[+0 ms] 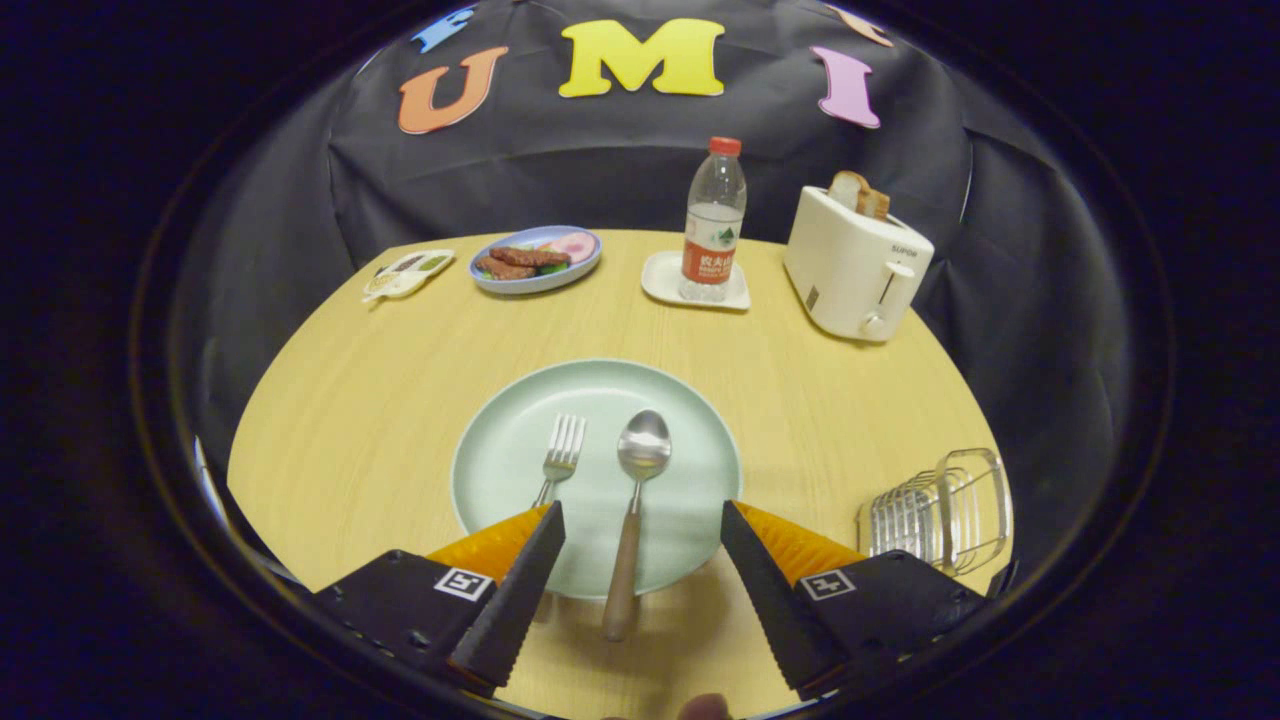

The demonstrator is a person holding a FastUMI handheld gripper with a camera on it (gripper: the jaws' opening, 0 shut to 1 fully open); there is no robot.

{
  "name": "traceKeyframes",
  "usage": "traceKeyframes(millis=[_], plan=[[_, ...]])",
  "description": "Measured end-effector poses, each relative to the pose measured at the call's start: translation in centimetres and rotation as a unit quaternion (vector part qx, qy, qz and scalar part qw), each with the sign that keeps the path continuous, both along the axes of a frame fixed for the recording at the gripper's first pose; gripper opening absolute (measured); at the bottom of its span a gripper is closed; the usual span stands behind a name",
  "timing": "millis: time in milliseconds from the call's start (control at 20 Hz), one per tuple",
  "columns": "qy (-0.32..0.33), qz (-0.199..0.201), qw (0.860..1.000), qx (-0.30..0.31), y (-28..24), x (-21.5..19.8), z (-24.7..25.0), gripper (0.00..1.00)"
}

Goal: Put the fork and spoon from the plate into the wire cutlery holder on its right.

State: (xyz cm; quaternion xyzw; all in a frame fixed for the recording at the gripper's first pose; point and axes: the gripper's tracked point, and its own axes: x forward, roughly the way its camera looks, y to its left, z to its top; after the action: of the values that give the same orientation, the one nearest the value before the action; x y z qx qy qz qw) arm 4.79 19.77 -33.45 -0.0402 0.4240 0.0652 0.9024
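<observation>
hand-held gripper (643,520) | fingers spread wide apart | gripping nothing | pointing forward

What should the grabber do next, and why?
Probably ease the gripper down and close on the spoon's wooden handle. The fingers are open and empty, and that handle already lies between them, across the plate's near rim. The fork lies partly under one finger, so it is harder to grab. The wire holder waits on the right.
</observation>
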Motion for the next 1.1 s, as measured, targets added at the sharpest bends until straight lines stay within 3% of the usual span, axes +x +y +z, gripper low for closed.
traceKeyframes(millis=[100,250,400,450,600,650,1100], plan=[[0.013,-0.005,1.0,-0.006,0.0,0.3,-1.2,0.93],[0.041,-0.012,0.999,-0.012,0.1,0.7,-3.2,0.64],[0.059,-0.022,0.998,-0.007,0.2,0.9,-4.0,0.45],[0.062,-0.021,0.998,-0.006,0.3,0.9,-3.9,0.28],[0.071,-0.017,0.997,-0.013,0.4,0.6,-3.3,0.17],[0.077,-0.019,0.997,-0.005,0.4,0.8,-4.0,0.05],[0.128,-0.005,0.991,0.027,-2.8,-1.4,3.7,0.0]])
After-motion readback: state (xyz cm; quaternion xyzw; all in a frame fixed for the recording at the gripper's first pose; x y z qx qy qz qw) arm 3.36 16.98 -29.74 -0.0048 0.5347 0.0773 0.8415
